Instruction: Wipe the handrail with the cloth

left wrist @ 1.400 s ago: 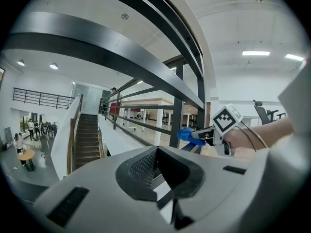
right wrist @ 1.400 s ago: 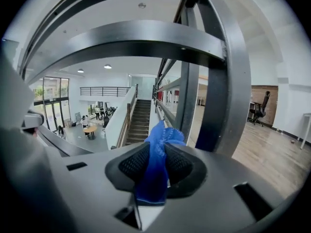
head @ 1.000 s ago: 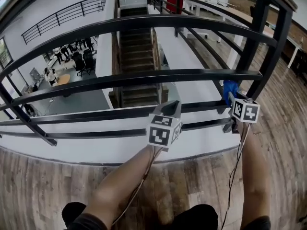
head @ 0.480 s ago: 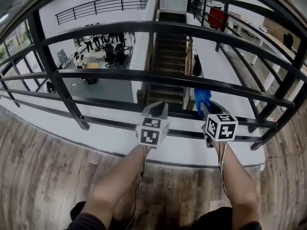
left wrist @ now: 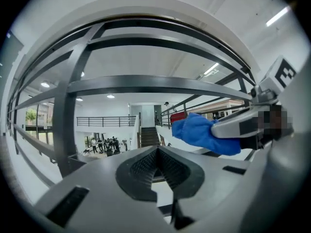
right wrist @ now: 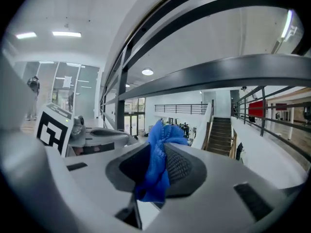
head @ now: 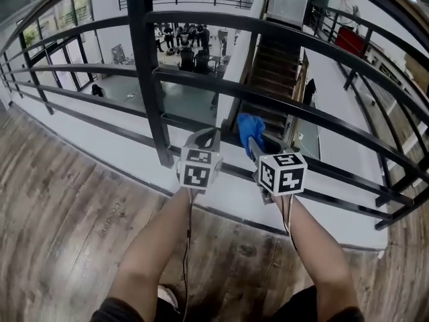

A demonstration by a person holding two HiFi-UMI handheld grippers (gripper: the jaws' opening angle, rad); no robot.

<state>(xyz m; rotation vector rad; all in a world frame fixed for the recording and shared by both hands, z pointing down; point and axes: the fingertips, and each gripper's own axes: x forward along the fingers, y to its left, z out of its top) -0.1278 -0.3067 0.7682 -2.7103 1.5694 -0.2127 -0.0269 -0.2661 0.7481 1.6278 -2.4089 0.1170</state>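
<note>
Handrail bars stand just ahead. The right hand-held gripper pinches the blue cloth, while the left hand-held gripper is closed on nothing.

Two handheld grippers are counted: the left gripper just right of the near upright post, and the right gripper further right of it. Two marker cubes are counted, one on the left gripper and one on the right. One blue cloth is seen right of the post. Two forearms are shown below the post's foot, the left and the right. At least four horizontal rails are counted crossing the post. One staircase is seen beyond the post, to its right. A group of people is visible past the post, too small to be counted.
</note>
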